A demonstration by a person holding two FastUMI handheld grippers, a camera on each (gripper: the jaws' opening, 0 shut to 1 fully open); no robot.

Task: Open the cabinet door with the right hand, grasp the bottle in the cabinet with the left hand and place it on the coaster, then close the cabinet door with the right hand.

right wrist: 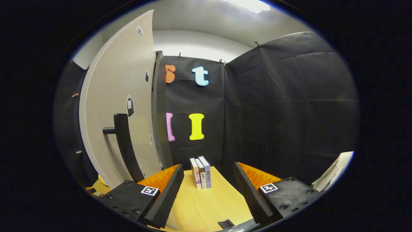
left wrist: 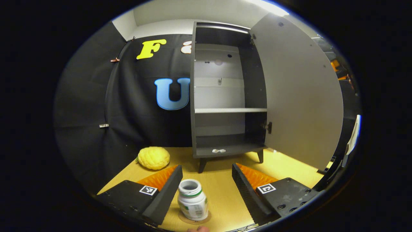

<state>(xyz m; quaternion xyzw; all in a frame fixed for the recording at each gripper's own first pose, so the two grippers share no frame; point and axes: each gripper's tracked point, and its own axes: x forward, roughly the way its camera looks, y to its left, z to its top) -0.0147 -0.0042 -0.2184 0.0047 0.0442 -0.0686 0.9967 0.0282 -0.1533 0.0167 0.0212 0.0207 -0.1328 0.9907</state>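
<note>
In the left gripper view, a white bottle with a green band stands upright on a round coaster on the wooden table. My left gripper is open around it, and neither finger touches it. Behind stands the dark cabinet with its grey door swung wide open to the right; its shelves hold no bottle. In the right gripper view, my right gripper is open and holds nothing. The open door and its dark bar handle are to its left.
A yellow bumpy fruit lies on the table left of the cabinet. A small pale object rests on the cabinet's bottom shelf. Three books stand upright ahead of the right gripper. A small dark object lies at the table's near edge.
</note>
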